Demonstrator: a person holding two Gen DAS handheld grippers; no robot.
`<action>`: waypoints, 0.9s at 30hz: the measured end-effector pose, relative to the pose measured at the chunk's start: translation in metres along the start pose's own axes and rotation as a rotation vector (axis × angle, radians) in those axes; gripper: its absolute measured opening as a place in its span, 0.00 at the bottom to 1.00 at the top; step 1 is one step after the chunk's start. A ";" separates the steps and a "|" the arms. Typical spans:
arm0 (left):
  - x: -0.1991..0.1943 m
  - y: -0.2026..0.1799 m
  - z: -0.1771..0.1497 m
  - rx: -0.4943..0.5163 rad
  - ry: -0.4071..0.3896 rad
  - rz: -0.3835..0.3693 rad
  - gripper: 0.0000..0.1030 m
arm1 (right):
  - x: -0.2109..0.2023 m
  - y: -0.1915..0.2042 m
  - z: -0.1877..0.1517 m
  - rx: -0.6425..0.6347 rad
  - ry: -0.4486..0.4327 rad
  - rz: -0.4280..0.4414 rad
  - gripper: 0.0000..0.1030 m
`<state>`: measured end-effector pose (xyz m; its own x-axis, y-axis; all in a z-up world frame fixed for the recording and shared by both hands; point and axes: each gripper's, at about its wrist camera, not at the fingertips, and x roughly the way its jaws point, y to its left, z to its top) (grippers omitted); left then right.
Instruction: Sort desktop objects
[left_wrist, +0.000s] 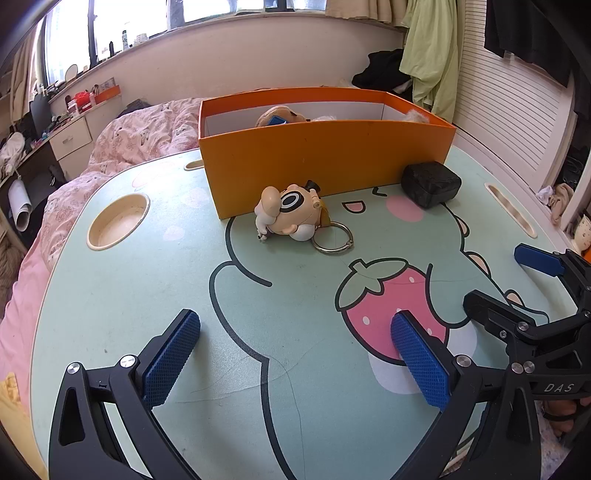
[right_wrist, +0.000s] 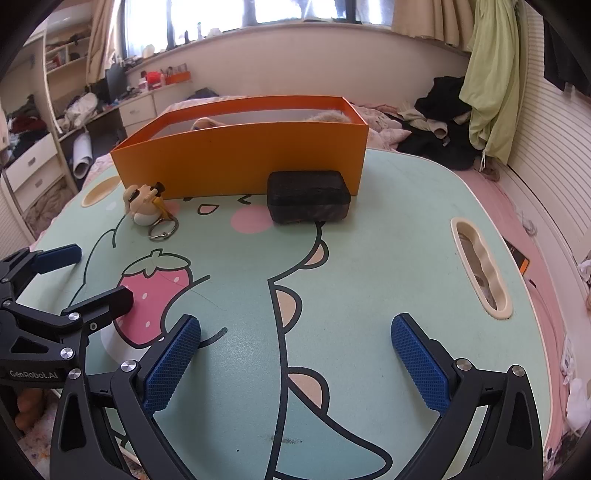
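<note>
Left wrist view: orange box (left_wrist: 314, 155) on the surface (left_wrist: 129, 295) holds plush toys (left_wrist: 282, 115); figurine keychain (left_wrist: 291, 214) and black case (left_wrist: 430, 182) lie just before it. Both grippers (left_wrist: 295, 354) (right_wrist: 295, 354) gape, empty.

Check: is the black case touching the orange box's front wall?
Cannot tell. In the right wrist view the black case overlaps the orange box wall with no visible gap; the left wrist view shows it close too, but neither shows the contact line itself.
</note>
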<state>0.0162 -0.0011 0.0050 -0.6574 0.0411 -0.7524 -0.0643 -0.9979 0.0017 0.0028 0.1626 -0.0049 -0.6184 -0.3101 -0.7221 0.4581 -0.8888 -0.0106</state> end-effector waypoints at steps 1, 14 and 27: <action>0.000 0.000 0.000 0.000 0.000 0.000 1.00 | 0.000 0.000 0.000 0.000 0.000 0.000 1.00; 0.000 0.000 0.000 0.000 0.000 0.000 1.00 | -0.001 0.002 0.000 -0.002 -0.003 0.001 1.00; 0.000 0.000 0.000 0.000 0.000 0.000 1.00 | -0.001 0.002 0.000 -0.002 -0.003 0.001 1.00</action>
<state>0.0164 -0.0009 0.0050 -0.6577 0.0409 -0.7522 -0.0642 -0.9979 0.0018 0.0046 0.1609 -0.0045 -0.6199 -0.3120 -0.7200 0.4602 -0.8877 -0.0116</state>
